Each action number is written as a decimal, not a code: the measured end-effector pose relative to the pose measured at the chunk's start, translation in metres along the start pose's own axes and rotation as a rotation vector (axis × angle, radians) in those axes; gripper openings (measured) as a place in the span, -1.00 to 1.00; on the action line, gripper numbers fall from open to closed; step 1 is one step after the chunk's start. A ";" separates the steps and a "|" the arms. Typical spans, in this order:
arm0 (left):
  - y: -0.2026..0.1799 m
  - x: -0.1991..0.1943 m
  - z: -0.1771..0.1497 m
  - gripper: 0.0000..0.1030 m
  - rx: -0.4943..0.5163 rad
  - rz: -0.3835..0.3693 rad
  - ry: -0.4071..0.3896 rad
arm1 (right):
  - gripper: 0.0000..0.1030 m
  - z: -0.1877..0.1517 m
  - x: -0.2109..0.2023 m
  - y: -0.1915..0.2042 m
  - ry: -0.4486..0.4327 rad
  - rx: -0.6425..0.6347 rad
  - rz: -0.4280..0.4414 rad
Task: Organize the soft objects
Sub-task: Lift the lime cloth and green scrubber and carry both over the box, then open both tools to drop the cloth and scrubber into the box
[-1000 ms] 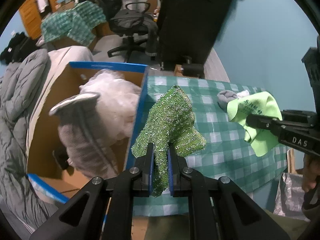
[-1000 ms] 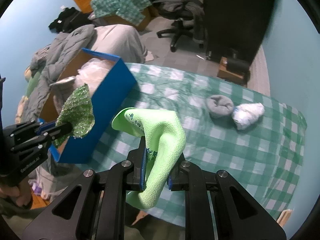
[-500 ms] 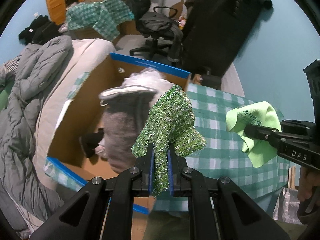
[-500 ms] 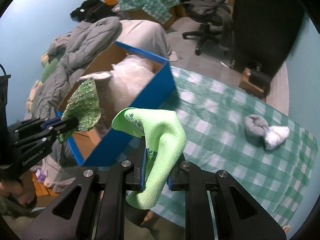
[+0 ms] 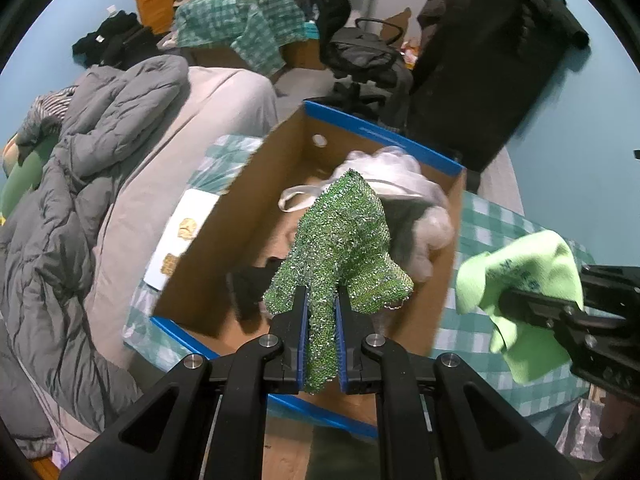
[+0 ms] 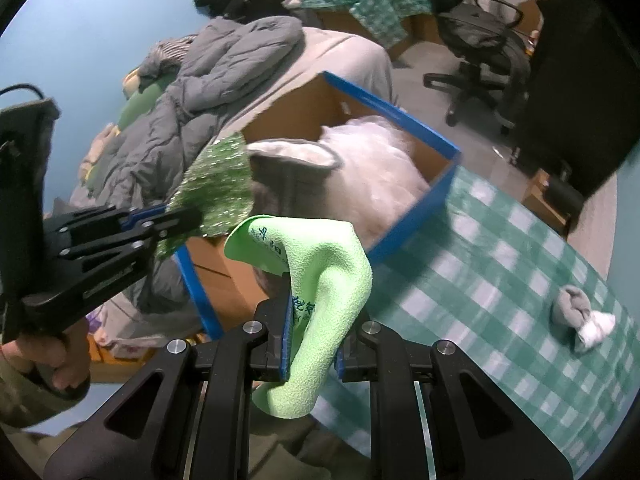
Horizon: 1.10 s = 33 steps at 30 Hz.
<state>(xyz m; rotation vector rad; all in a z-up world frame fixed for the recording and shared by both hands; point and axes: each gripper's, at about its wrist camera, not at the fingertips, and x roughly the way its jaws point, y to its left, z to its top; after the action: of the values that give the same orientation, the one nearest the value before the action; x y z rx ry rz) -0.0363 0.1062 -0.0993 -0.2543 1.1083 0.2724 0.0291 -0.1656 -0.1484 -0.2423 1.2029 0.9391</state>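
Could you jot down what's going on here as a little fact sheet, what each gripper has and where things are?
left gripper: shut on sparkly green mesh cloth, above the box
right gripper: shut on lime-green microfibre cloth
box: blue-edged cardboard box, holding white and grey soft items
left on checked tablecloth: grey and white rolled socks

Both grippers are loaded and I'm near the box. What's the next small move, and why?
Probably open the left gripper and drop the sparkly green cloth first. It hangs over the open cardboard box, which already holds soft items, while the lime cloth in the right gripper sits nearer the box's blue edge and the checked tablecloth.
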 end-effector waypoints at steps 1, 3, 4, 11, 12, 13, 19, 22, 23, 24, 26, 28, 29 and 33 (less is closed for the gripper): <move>0.005 0.004 0.001 -0.78 -0.007 0.002 0.003 | -0.70 0.002 0.003 0.006 0.001 -0.009 0.003; 0.012 0.009 0.002 -0.78 -0.017 0.011 0.009 | -0.70 0.006 0.007 0.013 0.000 -0.017 0.011; 0.017 0.014 0.003 -0.78 -0.023 0.014 0.016 | -0.70 0.007 0.010 0.017 0.002 -0.023 0.014; 0.029 0.032 0.008 -0.78 -0.006 0.025 0.037 | -0.70 0.017 0.033 0.034 0.022 -0.020 0.057; 0.030 0.035 0.008 -0.78 0.000 0.025 0.039 | -0.70 0.017 0.037 0.035 0.027 -0.019 0.063; 0.031 0.037 0.008 -0.78 0.002 0.025 0.041 | -0.70 0.018 0.042 0.037 0.032 -0.018 0.068; 0.042 0.056 0.007 -0.78 0.001 0.017 0.077 | -0.70 0.018 0.069 0.043 0.084 -0.003 0.101; 0.045 0.062 0.005 -0.76 0.003 0.017 0.091 | -0.70 0.016 0.077 0.044 0.103 0.001 0.106; 0.046 0.064 0.005 -0.76 0.003 0.017 0.101 | -0.68 0.016 0.080 0.044 0.111 0.001 0.109; 0.047 0.065 0.004 -0.73 0.003 0.020 0.105 | -0.63 0.016 0.083 0.045 0.121 0.002 0.109; 0.048 0.064 0.003 -0.53 0.004 0.030 0.105 | -0.60 0.014 0.087 0.045 0.140 0.004 0.102; 0.048 0.059 0.002 -0.39 0.006 0.041 0.089 | -0.50 0.013 0.089 0.046 0.146 0.004 0.094; 0.047 0.057 0.001 -0.31 0.008 0.043 0.079 | -0.32 0.012 0.089 0.046 0.145 0.005 0.093; 0.043 0.047 -0.001 -0.12 0.021 0.051 0.052 | -0.05 0.011 0.084 0.046 0.138 -0.001 0.079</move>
<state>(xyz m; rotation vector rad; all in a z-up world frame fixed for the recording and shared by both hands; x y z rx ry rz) -0.0316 0.1504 -0.1450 -0.2153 1.1699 0.3005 0.0072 -0.0890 -0.2033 -0.2652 1.3466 1.0043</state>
